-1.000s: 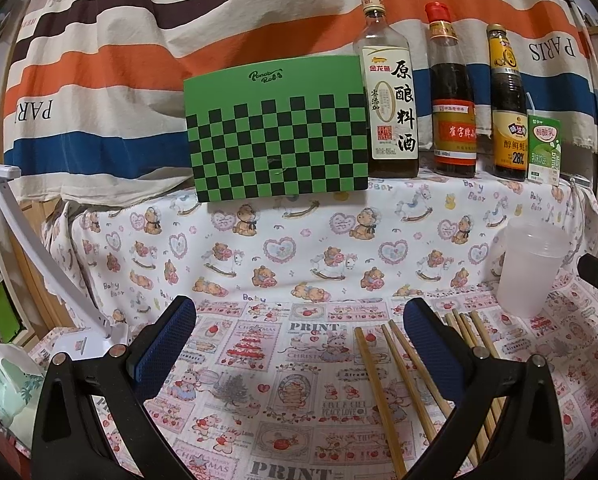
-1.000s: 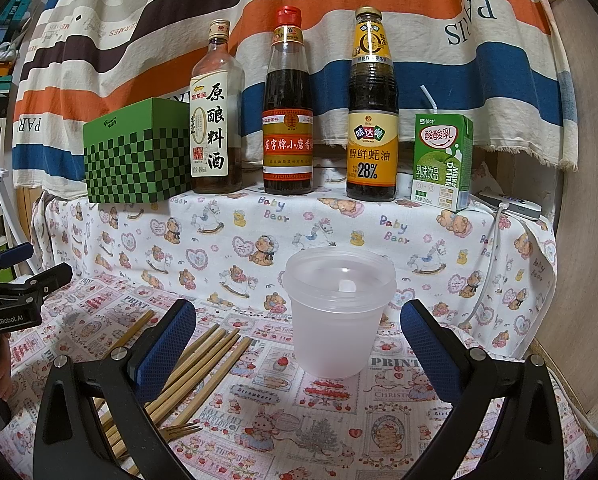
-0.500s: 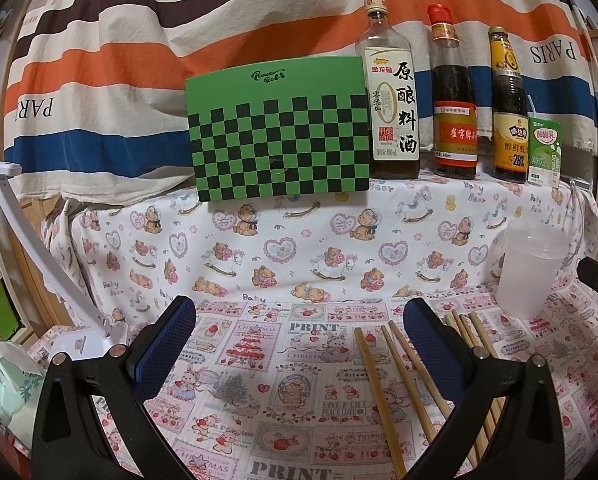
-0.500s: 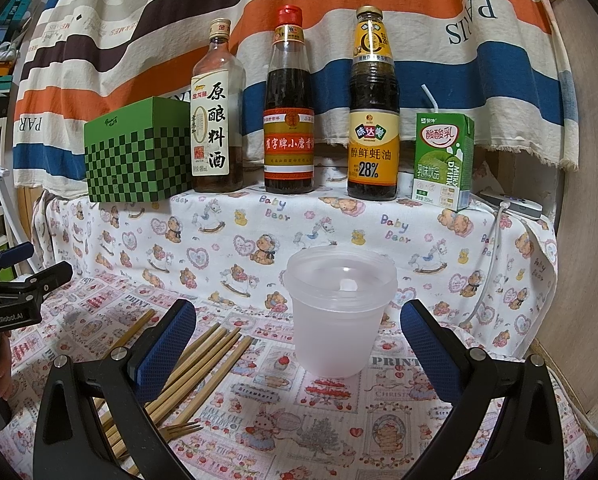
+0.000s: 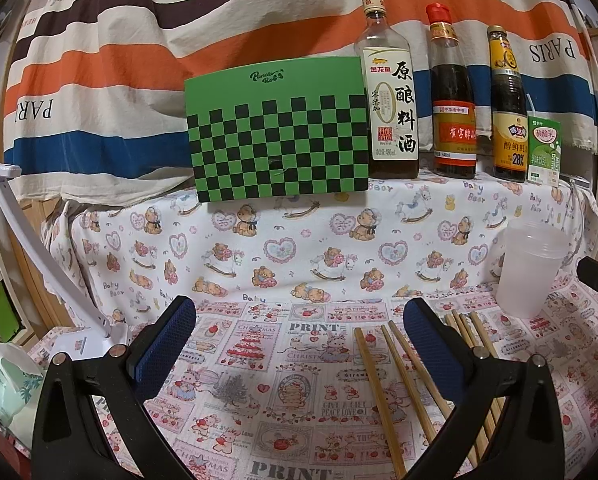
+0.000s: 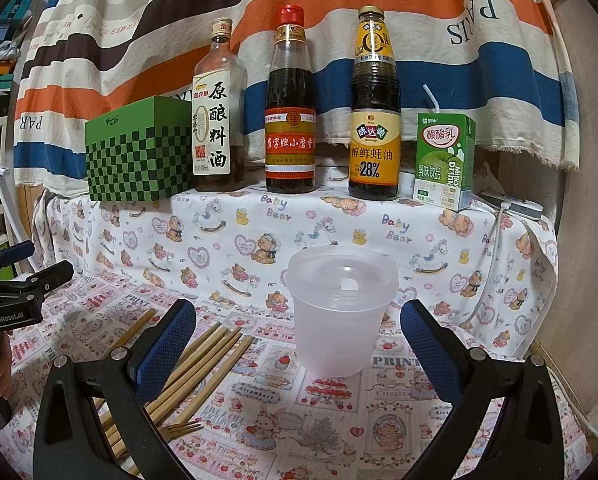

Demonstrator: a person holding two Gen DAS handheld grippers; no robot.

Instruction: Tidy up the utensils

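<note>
Chopsticks (image 5: 403,384) lie loose on the printed cloth (image 5: 267,360) covering the surface, a spread of wooden sticks fanned out with their tips towards the back edge. In the right wrist view the same chopsticks (image 6: 195,368) sit to the left of a translucent plastic cup (image 6: 341,308), which stands upright and apart from them, nearer the right edge.

The left tool (image 5: 299,344) hangs over the cloth with its blue-padded jaws spread wide and nothing between them; several sticks pass under and beside its right finger. The right tool (image 6: 299,344) is likewise spread wide and empty, the cup framed between its jaws but not touched by either.

Along the back edge, on a raised shelf draped in bear-print fabric (image 6: 299,224), stand a green checked box (image 5: 279,132), a clear bottle with a white label (image 6: 219,120), a red-capped bottle (image 6: 291,120), a dark yellow-labelled bottle (image 6: 375,120) and a green drink carton (image 6: 443,160). A striped cloth (image 5: 179,40) hangs behind them.
</note>
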